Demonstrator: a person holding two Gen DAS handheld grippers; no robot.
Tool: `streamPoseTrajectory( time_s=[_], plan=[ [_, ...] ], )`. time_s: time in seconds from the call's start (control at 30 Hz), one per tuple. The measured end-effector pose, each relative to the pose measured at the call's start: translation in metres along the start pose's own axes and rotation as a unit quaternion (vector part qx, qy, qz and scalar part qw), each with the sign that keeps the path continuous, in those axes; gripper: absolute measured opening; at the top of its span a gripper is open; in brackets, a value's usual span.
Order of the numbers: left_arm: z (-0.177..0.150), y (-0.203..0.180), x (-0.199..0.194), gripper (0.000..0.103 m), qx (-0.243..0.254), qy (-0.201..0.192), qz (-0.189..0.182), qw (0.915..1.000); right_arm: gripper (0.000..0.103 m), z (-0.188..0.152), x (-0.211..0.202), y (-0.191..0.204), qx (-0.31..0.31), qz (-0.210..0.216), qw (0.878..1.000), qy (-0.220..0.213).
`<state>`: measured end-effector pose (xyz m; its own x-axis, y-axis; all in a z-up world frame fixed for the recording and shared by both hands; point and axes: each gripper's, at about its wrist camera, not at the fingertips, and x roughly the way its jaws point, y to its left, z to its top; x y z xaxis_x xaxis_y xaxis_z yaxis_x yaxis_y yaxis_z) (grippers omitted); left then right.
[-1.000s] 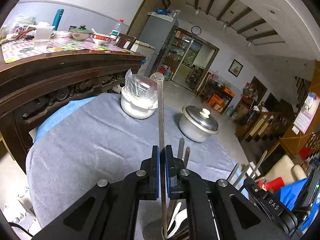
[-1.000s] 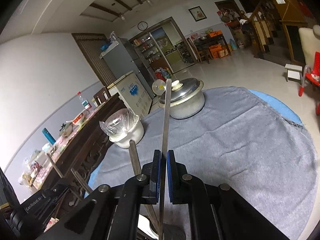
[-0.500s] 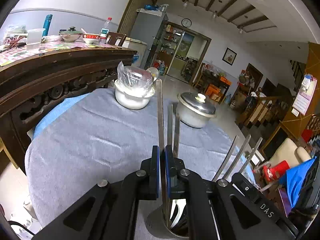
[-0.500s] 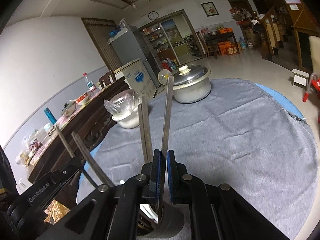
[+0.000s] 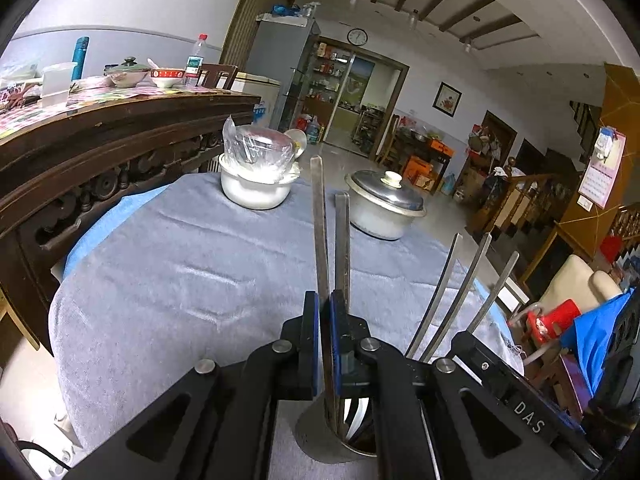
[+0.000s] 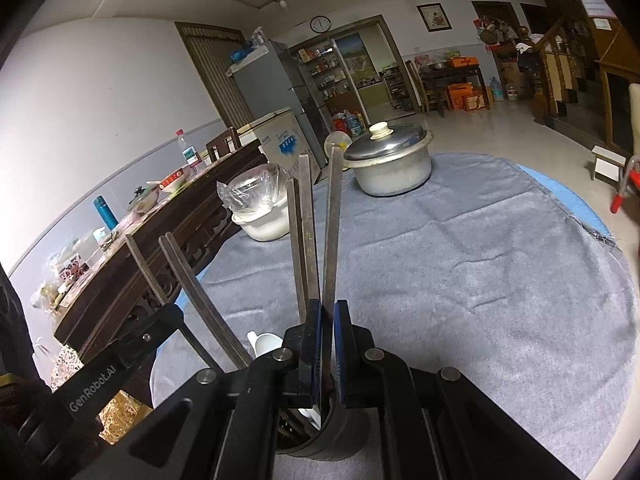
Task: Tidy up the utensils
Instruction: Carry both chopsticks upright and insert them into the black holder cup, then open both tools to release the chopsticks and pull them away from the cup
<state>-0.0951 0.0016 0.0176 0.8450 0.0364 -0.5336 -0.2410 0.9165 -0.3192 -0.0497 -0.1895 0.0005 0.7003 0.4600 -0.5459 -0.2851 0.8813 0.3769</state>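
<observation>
Both grippers sit right over the round grey metal utensil holder [image 5: 320,436] on the grey tablecloth [image 5: 180,280]. The left gripper [image 5: 325,344] is pinched on 1 flat steel utensil handle [image 5: 319,220], and the right gripper [image 6: 327,344] on another steel handle [image 6: 333,220]. Both handles stand near vertical, tips already in the cup, so I'd guess the next move is just letting go.

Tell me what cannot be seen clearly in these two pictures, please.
- Working ends of the utensils: inside the holder, hidden by its wall and both grippers, in both views.
- Handle in the left gripper: spoon or fork cannot be told.
- Handle in the right gripper: the same.
- Pot contents: hidden by its lid.
- Holder base: cut off at the bottom edge, left wrist view.
</observation>
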Motion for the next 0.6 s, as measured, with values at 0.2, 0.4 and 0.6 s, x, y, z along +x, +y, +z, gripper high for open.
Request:
streamPoseTrajectory(
  time_s=[0.2,0.4,0.6],
  plan=[
    [0.002,-0.001,-0.001,0.006,0.002,0.005,-0.004,1.0,0.008,0.001,0.0,-0.001,0.0,0.001,1.0,0.008],
    [0.003,-0.001,-0.007,0.006,0.0,0.001,-0.008,1.0,0.009,0.001,0.001,-0.001,0.0,0.004,1.0,0.017],
    [0.008,0.001,-0.016,0.022,-0.007,-0.005,-0.009,0.9999,0.021,0.004,-0.006,-0.003,0.003,0.002,1.0,0.01]
  ],
)
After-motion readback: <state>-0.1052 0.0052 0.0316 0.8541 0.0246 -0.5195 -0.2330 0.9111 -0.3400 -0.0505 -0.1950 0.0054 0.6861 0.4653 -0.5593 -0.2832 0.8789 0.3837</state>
